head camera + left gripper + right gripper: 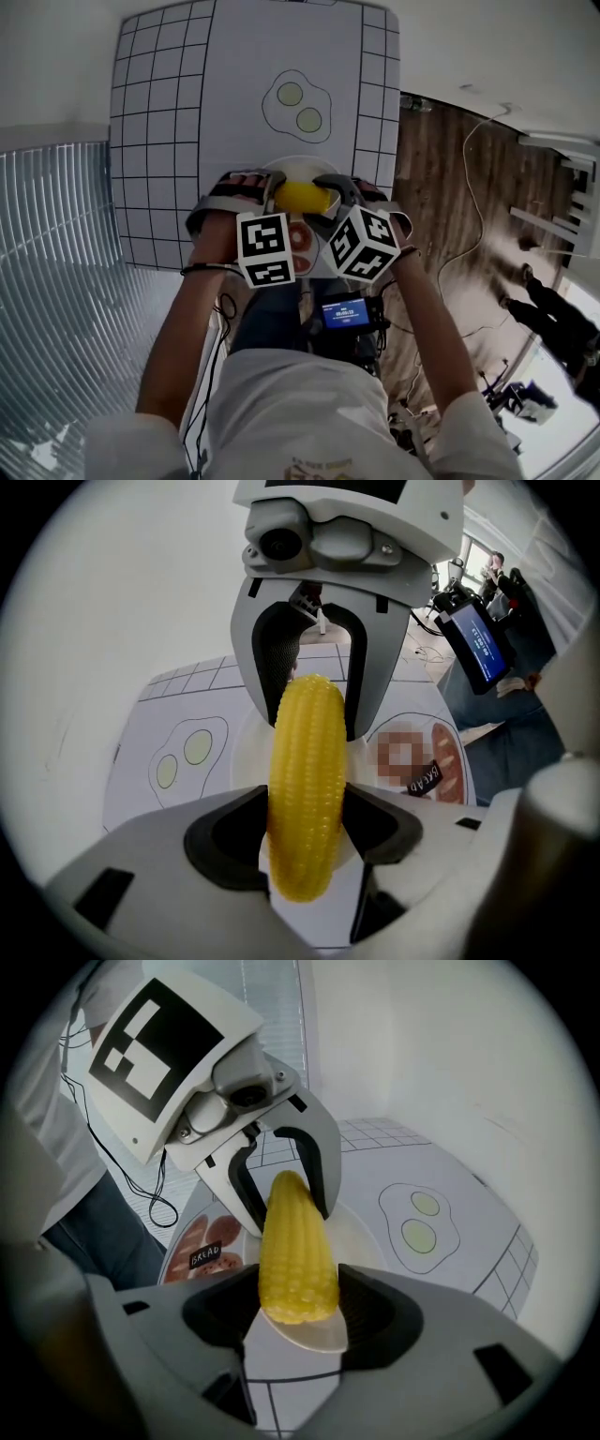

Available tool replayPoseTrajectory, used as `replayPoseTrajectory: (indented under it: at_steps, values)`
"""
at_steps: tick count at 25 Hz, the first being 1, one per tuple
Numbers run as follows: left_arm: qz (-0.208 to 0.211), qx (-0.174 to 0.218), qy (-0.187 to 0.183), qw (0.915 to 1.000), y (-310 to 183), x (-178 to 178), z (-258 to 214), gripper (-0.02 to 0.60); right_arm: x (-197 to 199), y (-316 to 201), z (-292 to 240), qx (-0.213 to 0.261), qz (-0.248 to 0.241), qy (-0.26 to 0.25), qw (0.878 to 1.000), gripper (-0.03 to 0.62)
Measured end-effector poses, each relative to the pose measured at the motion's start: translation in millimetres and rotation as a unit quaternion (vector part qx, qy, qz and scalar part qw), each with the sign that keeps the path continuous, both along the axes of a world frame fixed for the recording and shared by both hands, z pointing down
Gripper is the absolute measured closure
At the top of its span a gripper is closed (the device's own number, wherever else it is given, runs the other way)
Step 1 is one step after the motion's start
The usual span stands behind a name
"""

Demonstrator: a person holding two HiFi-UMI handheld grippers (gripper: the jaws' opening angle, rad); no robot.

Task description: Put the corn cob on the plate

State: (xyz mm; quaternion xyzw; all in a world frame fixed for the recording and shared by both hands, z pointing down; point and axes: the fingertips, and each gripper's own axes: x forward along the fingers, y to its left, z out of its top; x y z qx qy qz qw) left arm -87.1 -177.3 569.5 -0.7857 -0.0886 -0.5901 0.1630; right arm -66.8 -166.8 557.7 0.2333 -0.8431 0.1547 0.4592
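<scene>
A yellow corn cob [302, 195] hangs just above a white plate [284, 166] near the mat's front edge. Both grippers hold it, one at each end. My left gripper [278, 195] is shut on the left end, my right gripper [329, 197] on the right end. In the left gripper view the cob [305, 789] runs lengthwise between my left gripper's [306, 829] jaws, and the right gripper [316, 697] clamps its far end over the plate [246, 757]. In the right gripper view the cob's [295, 1251] thick end sits in my right gripper [298, 1303], the left gripper [285, 1181] grips the tip, and the plate [364, 1234] lies underneath.
The plate rests on a white mat [234, 84] with a grid border, a printed fried egg [298, 105] farther back and a bread print [204, 1251] by the near edge. Wooden floor [441, 178] with cables lies right; a ribbed metal surface [56, 244] lies left.
</scene>
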Motion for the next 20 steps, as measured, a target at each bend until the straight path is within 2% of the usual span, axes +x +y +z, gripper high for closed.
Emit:
replayPoseTrajectory:
  at_steps: [3,7,13,17,20]
  values:
    - [-0.001,0.023,0.013,0.9996,-3,3,1,0.33,6,-4,4,0.024,0.009,0.031,0.999,0.334]
    - [-0.023,0.023,0.033,0.9989,-7,4,1,0.331,16,-9,6,0.051,0.027,0.061,0.997,0.339]
    - [-0.05,0.012,0.05,0.9974,27,-10,3,0.331,8,25,2,0.053,0.041,0.046,0.997,0.321]
    - [-0.055,0.015,0.057,0.9967,3,-4,2,0.33,20,3,-2,0.056,0.057,0.044,0.996,0.319]
    - [-0.082,-0.013,0.069,0.9941,3,-4,-2,0.33,26,0,-7,0.059,0.078,0.034,0.995,0.319]
